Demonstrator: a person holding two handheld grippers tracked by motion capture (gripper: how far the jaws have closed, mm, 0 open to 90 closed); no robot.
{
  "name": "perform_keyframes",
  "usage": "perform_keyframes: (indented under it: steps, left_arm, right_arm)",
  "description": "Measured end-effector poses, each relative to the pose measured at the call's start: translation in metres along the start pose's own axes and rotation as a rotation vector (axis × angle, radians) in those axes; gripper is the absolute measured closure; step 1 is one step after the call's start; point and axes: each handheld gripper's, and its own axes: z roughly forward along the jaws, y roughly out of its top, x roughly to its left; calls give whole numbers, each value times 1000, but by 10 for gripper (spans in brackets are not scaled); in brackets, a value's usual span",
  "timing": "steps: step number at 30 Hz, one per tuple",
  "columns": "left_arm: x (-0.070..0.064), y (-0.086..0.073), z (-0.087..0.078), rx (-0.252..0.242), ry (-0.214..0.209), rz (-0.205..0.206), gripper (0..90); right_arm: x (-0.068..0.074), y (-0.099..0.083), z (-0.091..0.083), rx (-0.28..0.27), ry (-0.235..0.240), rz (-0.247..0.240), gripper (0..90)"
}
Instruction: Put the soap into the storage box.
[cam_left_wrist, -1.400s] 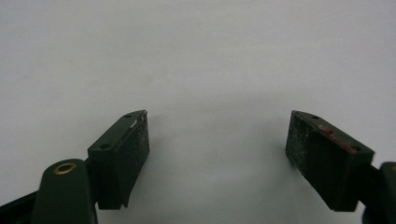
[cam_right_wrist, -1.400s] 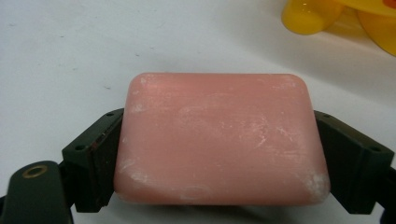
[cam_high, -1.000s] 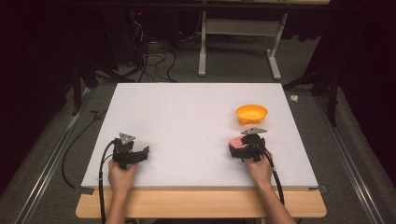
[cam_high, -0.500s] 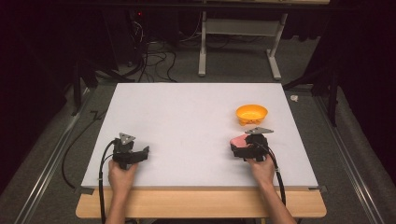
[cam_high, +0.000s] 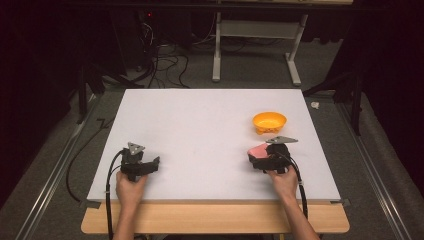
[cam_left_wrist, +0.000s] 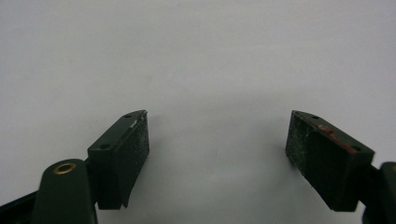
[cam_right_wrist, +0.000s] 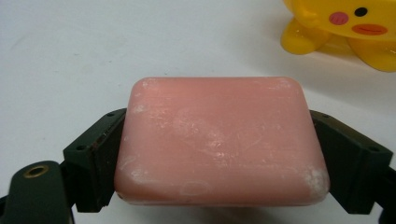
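I see a white table (cam_high: 200, 130) with a yellow bowl (cam_high: 269, 122). Just before the bowl, my right gripper (cam_right_wrist: 219, 154) clamps a pink soap bar (cam_right_wrist: 219, 140) by its short ends; it looks rigid, light and probably slippery (chalky film). Far left of the bowl, my left gripper (cam_left_wrist: 217, 154) rests low, jaws wide, empty.

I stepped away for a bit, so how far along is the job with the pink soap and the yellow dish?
Done: the right gripper is clamped on the pink soap bar, with a jaw against each side. In hand: it holds the bar near the yellow dish, short of it. Left, most likely: carrying the soap to the dish and letting go. The left gripper is open over the bare white table.
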Motion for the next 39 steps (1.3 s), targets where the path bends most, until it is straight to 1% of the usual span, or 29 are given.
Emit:
perform_keyframes:
  steps: [22, 30, 36, 39]
  left_arm:
    - [0, 0, 0, -2, 3, 0, 217]
    - [0, 0, 0, -2, 3, 0, 217]
    - [0, 0, 0, -1, 2, 0, 217]
    - [0, 0, 0, -2, 3, 0, 217]
  right_arm:
    - [-12, 1, -27, -27, 33, 7, 137]
    - [-17, 3, -33, -40, 28, 4, 137]
    - [-24, 4, -39, -52, 25, 23, 138]
    - [-25, 4, -40, -54, 20, 21, 137]
